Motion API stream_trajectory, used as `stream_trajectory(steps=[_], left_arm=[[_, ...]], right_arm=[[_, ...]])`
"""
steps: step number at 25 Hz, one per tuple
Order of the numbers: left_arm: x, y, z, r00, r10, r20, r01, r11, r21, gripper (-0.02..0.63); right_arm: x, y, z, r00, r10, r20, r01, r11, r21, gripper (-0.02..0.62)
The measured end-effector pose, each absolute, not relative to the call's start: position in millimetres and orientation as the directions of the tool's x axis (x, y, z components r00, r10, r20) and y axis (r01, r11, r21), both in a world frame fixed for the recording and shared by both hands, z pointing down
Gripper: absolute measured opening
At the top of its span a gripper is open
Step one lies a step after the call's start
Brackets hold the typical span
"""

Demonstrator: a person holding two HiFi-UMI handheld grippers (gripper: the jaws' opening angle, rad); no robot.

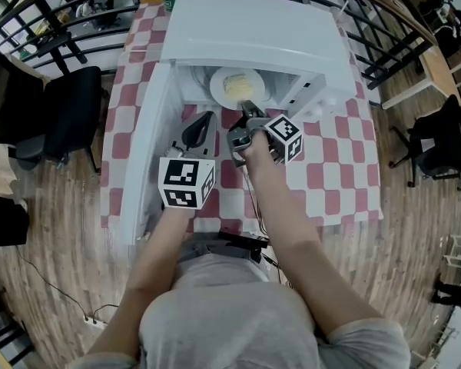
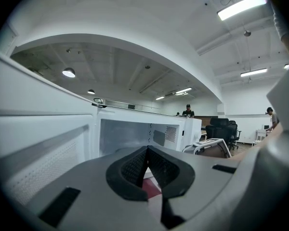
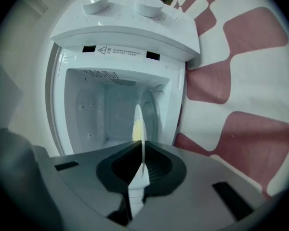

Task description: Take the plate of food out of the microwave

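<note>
A table under a red-and-white checked cloth [image 1: 346, 183] is being used as the stand for a white microwave [image 1: 253, 29], whose door [image 1: 142, 144] is being left swung wide to the left. The plate [image 1: 220, 91] is sitting inside the cavity, with a pale yellow helping of food [image 1: 240, 84] lying on it. The step in hand is judged to be the grasp that comes before the pull-out. The near rim of the plate is being pinched by the right gripper [image 3: 143, 150], whose jaws are being pressed onto the thin white edge, seen edge-on in the right gripper view. The left gripper [image 2: 146, 155] is being held just in front of the opening, beside the door, with its jaws pressed together and nothing between them. The next move is judged to be calling for a slow, level draw toward the person, so that the food is not tipped and the rim is not lost from so narrow a grip. As to writing, a small warning label [image 3: 120, 51] with a triangle is showing on the frame beside the opening, near two knobs [image 3: 95, 1], but its print is too small to be read. No brand is being made out, and the marker cubes [image 1: 186, 181] are bearing only black-and-white square patterns.
</note>
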State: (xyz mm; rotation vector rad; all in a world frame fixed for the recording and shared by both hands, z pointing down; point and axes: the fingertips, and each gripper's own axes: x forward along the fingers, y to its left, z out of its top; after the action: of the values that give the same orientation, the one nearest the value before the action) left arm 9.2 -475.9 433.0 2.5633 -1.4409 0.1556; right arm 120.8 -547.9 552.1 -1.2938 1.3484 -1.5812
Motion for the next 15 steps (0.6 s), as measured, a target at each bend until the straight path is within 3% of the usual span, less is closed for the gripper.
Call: stream_trajectory(steps=[15], left_arm=[[20, -443, 424, 0.536, -0.826, 0.174, -0.844, -0.516, 0.149, 0.002]], right_arm=[[125, -491, 528, -0.226, -0.949, 0.218, -0.108, -0.198, -0.974, 0.032]])
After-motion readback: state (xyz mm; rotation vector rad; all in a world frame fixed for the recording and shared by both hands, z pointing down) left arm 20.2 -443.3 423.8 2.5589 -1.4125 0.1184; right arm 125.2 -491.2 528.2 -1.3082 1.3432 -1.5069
